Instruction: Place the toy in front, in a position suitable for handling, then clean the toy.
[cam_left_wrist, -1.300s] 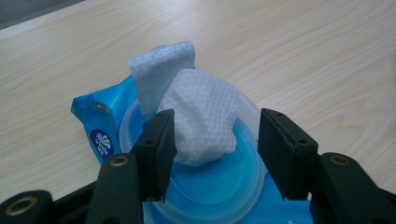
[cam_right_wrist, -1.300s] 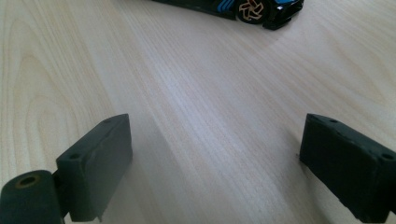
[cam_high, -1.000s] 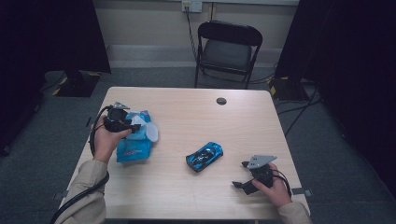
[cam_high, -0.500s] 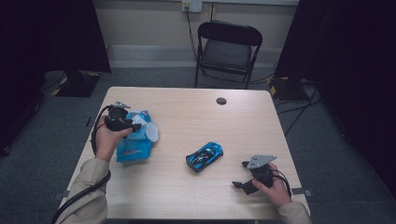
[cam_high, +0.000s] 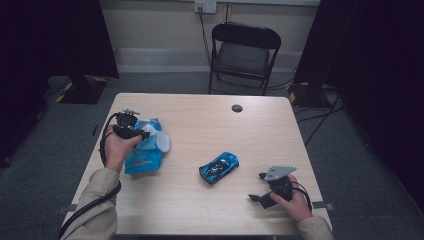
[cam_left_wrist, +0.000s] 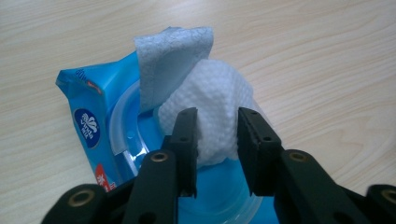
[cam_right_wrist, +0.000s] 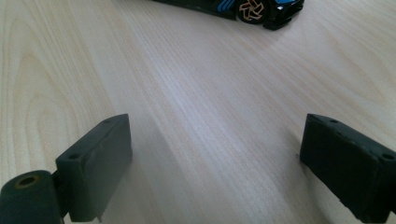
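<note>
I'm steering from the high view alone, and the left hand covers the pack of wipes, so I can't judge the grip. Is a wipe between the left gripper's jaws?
Observer: Yes. In the left gripper view the white wipe stands up from the blue pack and fills the gap between the pads of the left gripper. The jaws have just been closing on it.
Operator: Is that the only sheet sticking out?
Observer: No. A second sheet, bluish and textured, rises behind it, outside the jaws.
Operator: And the right gripper?
Observer: In its own view the right gripper has its jaws wide open with bare table between them. The toy car lies beyond them, untouched.
</note>
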